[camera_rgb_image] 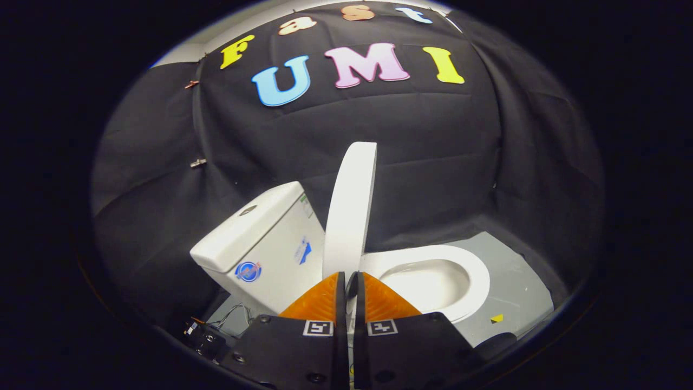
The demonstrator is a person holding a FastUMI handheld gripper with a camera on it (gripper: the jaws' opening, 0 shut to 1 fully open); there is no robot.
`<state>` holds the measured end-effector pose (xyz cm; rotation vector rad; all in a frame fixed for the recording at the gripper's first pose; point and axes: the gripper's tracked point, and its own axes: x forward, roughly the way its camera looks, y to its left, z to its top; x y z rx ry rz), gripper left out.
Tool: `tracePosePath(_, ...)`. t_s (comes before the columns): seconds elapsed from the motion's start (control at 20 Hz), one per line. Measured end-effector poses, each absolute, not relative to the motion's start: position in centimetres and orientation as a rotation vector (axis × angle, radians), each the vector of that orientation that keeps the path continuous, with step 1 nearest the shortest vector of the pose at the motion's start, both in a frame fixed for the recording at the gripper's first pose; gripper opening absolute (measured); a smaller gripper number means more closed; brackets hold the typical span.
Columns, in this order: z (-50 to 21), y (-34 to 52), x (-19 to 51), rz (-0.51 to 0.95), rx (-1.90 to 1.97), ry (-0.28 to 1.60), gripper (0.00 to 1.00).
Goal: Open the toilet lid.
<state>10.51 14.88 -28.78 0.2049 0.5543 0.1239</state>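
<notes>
A white toilet stands ahead of me, seen from its side. Its lid (351, 208) is raised nearly upright and leans toward the tank (260, 244). The seat (476, 281) lies flat around the open bowl (430, 281) to the right of the lid. My gripper (346, 277) sits just in front of the lid's lower edge. Its fingers (319, 303) are closed together with only a thin slit between them, and nothing is held in that slit. The lid's hinge is hidden behind the fingertips.
The toilet rests on a grey floor panel (514, 292) with a small yellow marker (496, 318). Loose wires and a small black device (208, 336) lie on the floor left of the tank's base. Black cloth walls close in behind and at both sides.
</notes>
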Motion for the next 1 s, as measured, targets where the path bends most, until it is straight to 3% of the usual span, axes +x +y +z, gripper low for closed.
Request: tracePosePath(1.0,-28.1,25.3,12.3,0.273,0.108,0.576,0.08)
